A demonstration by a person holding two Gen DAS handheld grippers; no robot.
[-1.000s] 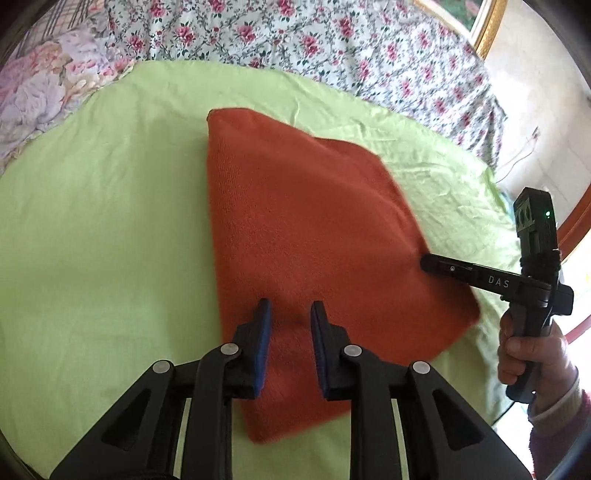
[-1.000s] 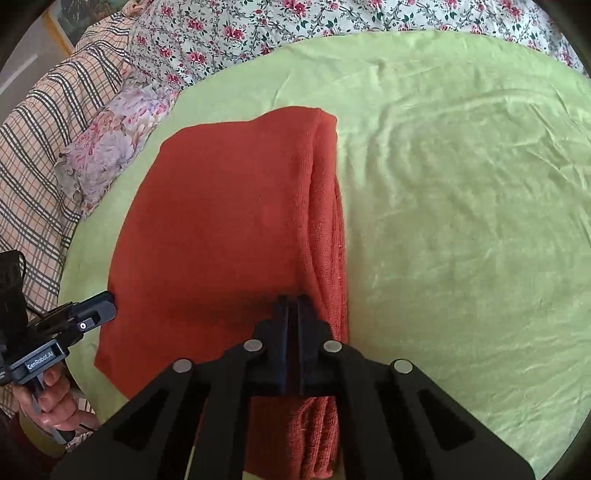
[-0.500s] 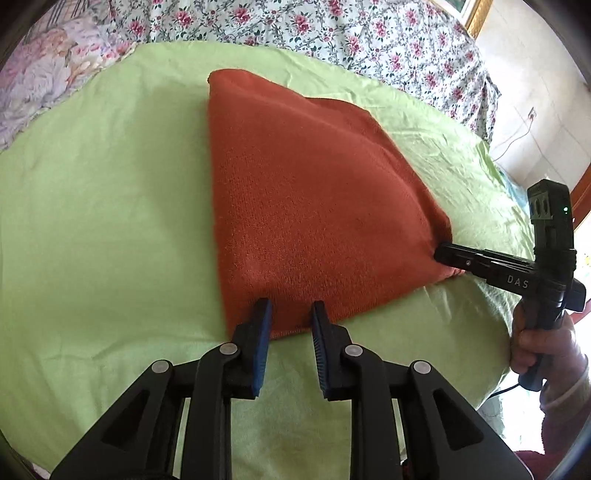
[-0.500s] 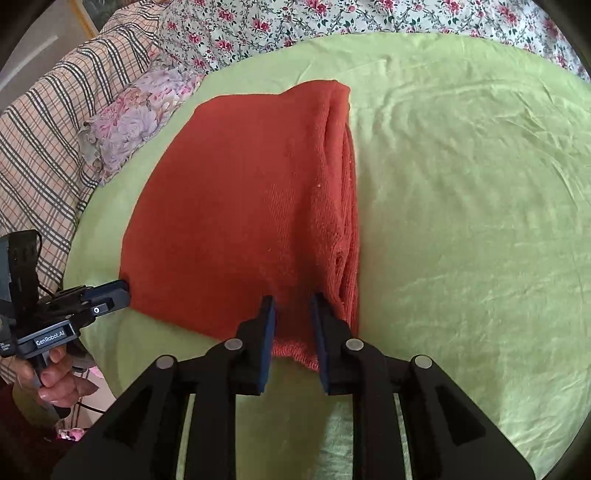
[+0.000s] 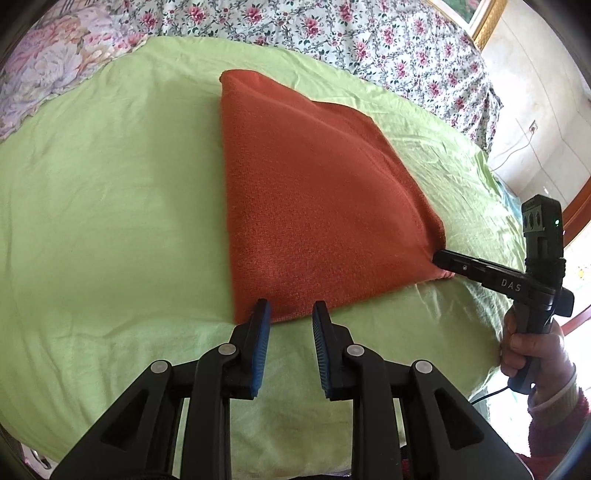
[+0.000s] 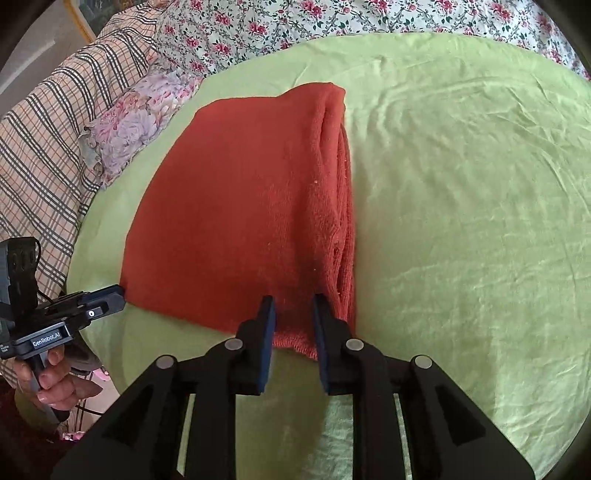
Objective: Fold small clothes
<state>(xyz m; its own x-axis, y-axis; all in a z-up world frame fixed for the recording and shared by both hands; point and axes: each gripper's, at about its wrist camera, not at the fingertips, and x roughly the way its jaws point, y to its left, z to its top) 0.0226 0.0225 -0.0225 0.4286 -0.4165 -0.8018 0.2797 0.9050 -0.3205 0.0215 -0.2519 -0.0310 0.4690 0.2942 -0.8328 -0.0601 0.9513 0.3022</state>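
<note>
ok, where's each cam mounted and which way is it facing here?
Left wrist: on the left gripper, looking down and forward at the near edge of the folded orange garment on the green sheet; the right gripper and the hand holding it show at right.
Right wrist: on the right gripper, facing the garment's layered edge; the left gripper and its hand show at left.
Shared: garment, sheet, floral bedding, each other's gripper. Both grippers are open at the near edge.
</note>
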